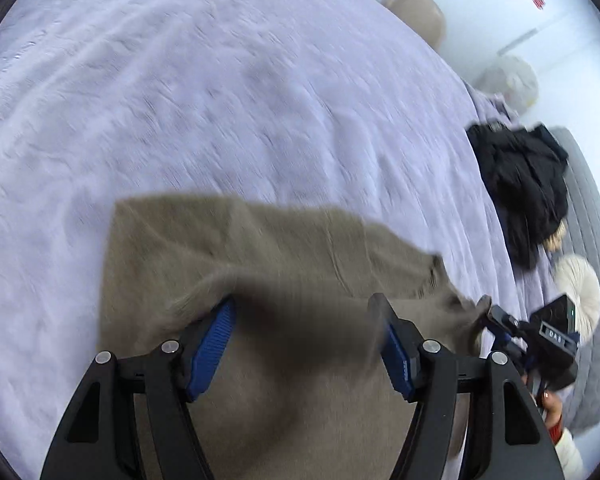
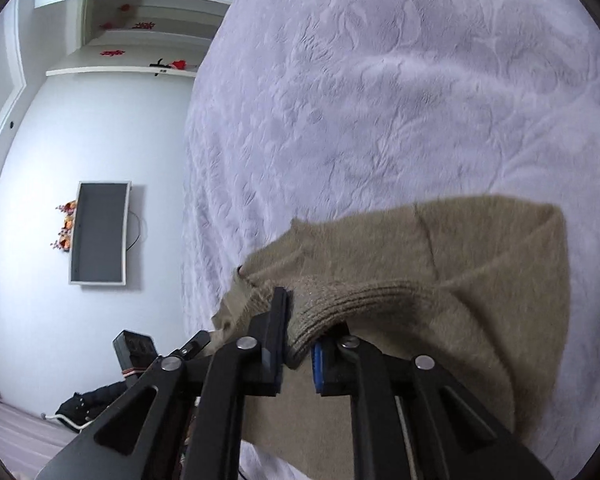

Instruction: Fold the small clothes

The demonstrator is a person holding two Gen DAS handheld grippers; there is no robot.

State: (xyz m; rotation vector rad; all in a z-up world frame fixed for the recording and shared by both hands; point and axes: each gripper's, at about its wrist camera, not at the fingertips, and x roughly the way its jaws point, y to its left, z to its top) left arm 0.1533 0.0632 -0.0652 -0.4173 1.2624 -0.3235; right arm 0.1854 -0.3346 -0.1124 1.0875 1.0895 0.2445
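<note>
Sweater (image 1: 236,248): tan knit, lying on the bed near its front edge, under both my claws; one part is already doubled over, with a ribbed hem on top.
Handling: soft, limp and light by my judgement; fuzzy yarn should sit well in the ribbed pads but will sag and stretch if I lift from one point only.
Where to hold: I would take the ribbed hem (image 2: 352,300) or a corner, one claw on each side, so the fold line stays straight.
Left claw (image 1: 306,344): jaws stand wide apart over the knit, blue pads clear of the cloth between them; holding nothing.
Right claw (image 2: 300,340): jaws narrow, the ribbed hem bunched in the gap; I cannot tell whether the pads press on it.
Fold: partly done, I judge; more folding and flattening is left.
Bed (image 1: 220,80): covered with a pale lilac embossed blanket, soft and wrinkled, so the knit may drag on it rather than slide.
Black garment (image 1: 524,184): heaped by the bed's right edge, well apart from the sweater.
Room: white walls; a wall screen (image 2: 100,232) and shelves show in the right wrist view beyond the bed's left edge.
</note>
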